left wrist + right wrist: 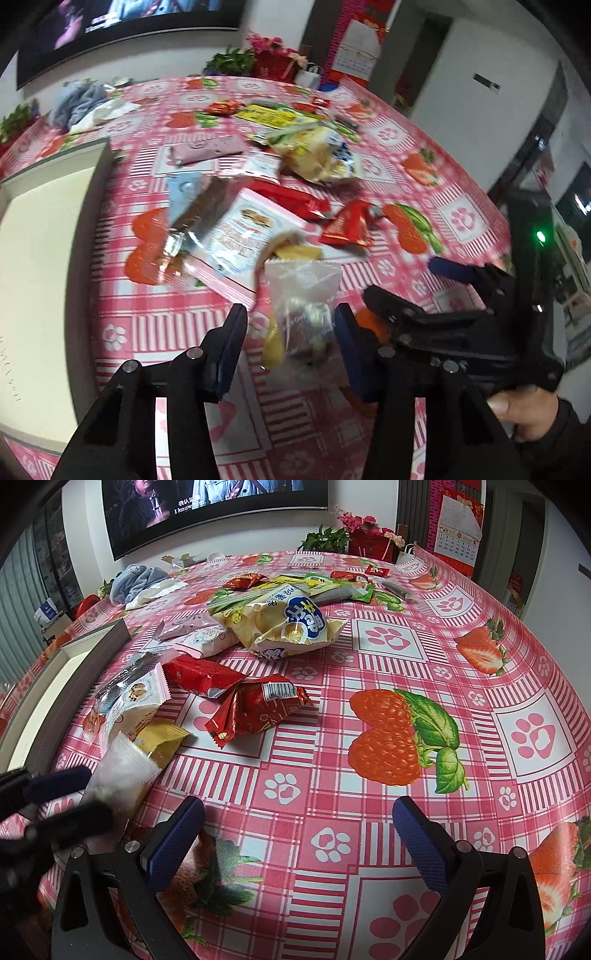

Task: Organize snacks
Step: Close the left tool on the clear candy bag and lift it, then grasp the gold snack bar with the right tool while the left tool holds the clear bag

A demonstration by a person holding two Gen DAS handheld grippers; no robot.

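Snack packets lie scattered on the pink strawberry tablecloth (332, 738). My left gripper (291, 325) is open, its jaws on either side of a clear plastic snack packet (303, 295) without closing on it; the packet also shows in the right wrist view (118, 771). Nearby lie a red packet (258, 705), another red packet (199, 675), a pink-edged biscuit packet (243, 229) and a big yellow chip bag (280, 624). My right gripper (295, 834) is open and empty above bare cloth; it shows at the right of the left wrist view (406, 284).
A white box with a grey rim (44, 229) stands at the table's left edge. A blue cloth bundle (140, 579), plants and a red flower basket (369, 539) sit at the far side. A TV (214, 509) hangs on the wall.
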